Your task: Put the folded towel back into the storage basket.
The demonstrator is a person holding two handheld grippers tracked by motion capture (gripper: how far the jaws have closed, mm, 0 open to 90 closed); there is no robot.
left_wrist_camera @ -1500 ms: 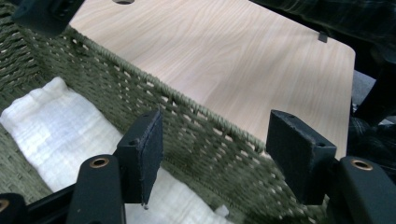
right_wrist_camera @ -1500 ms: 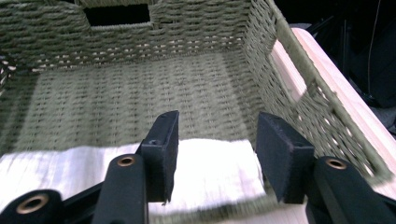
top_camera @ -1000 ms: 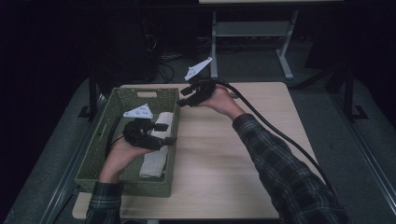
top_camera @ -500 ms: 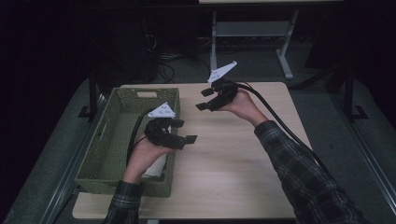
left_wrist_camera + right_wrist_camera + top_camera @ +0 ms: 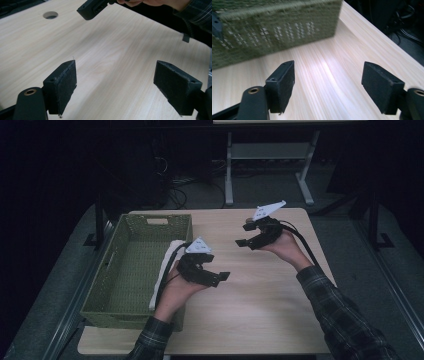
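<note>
- Overhead, the left gripper (image 5: 212, 276) hangs above the tabletop (image 5: 260, 310) just beside the green basket (image 5: 135, 265), fingers spread and gripping nothing; a white cloth (image 5: 167, 257) lies inside the basket along its near-right wall. The right gripper (image 5: 247, 241) hovers over the far middle of the tabletop, well apart from the basket, fingers also released.
- Along the left gripper (image 5: 115, 82), both black fingers (image 5: 62, 87) have just been opening, with bare wood between them. The right gripper (image 5: 93, 8) shows at the top edge.
- Along the right gripper (image 5: 328, 85), its fingers (image 5: 282, 82) have just been opening too, with nothing between them; the basket (image 5: 274, 30) stands beyond.
</note>
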